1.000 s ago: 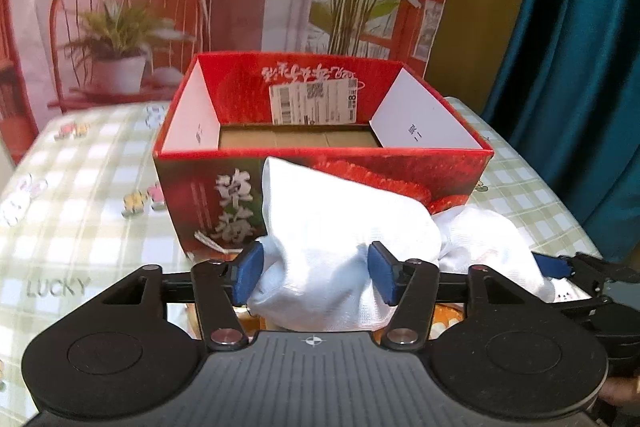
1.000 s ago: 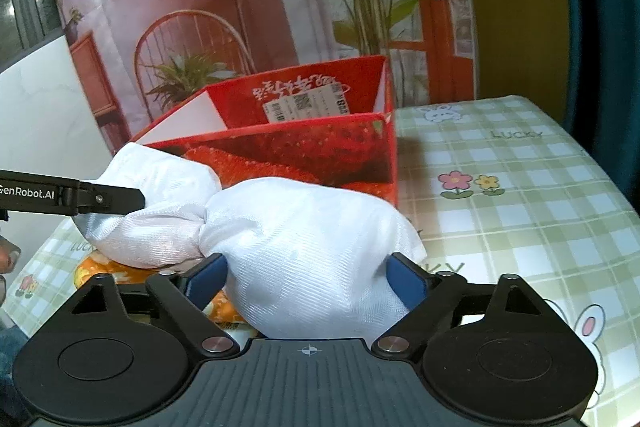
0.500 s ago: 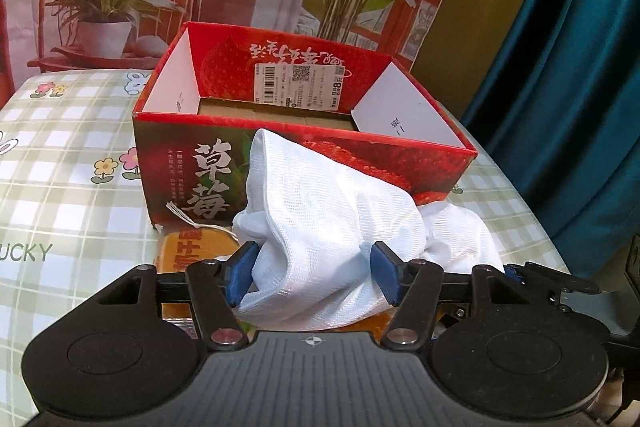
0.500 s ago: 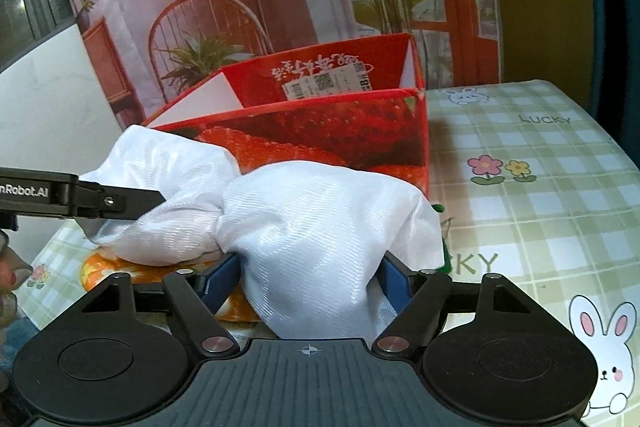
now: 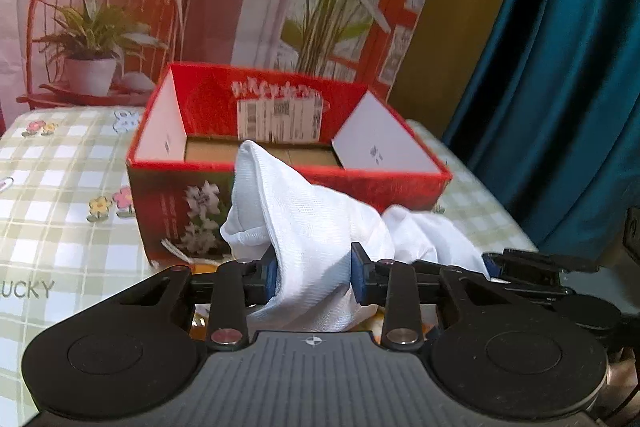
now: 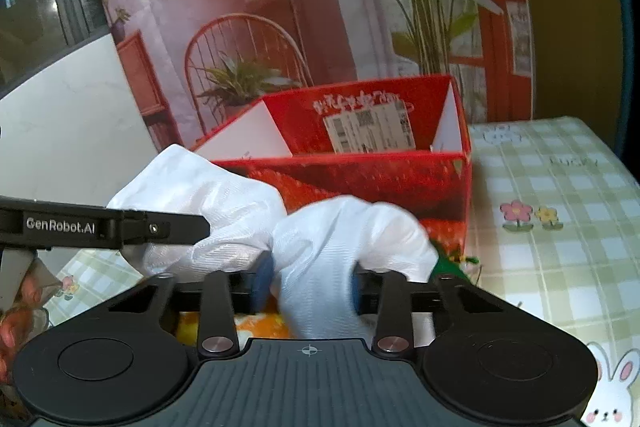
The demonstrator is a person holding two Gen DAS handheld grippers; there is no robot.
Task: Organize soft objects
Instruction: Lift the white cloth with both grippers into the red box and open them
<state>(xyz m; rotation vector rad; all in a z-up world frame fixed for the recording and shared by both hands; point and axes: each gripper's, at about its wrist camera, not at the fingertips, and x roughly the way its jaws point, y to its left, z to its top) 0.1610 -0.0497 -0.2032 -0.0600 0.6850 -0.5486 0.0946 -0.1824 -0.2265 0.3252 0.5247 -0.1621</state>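
Note:
A white cloth bag (image 5: 304,223) is bunched up in front of an open red strawberry box (image 5: 280,147). My left gripper (image 5: 314,277) is shut on its left end. My right gripper (image 6: 306,287) is shut on its right end (image 6: 344,243). The left gripper's arm (image 6: 100,227) shows at the left of the right wrist view, and the right gripper (image 5: 532,267) shows at the right of the left wrist view. The box (image 6: 360,163) is open on top, with a brown floor and a shipping label on its back wall.
The table has a green checked cloth (image 6: 560,227) with flowers and rabbits. An orange packet (image 6: 256,323) lies under the bag. Something green (image 6: 448,263) shows by the box corner. A teal curtain (image 5: 560,67) hangs at the right. A printed backdrop stands behind.
Both grippers have closed tighter on the bag, pinching it narrower. The bag has risen, and its top now overlaps the box's front rim in the left wrist view.

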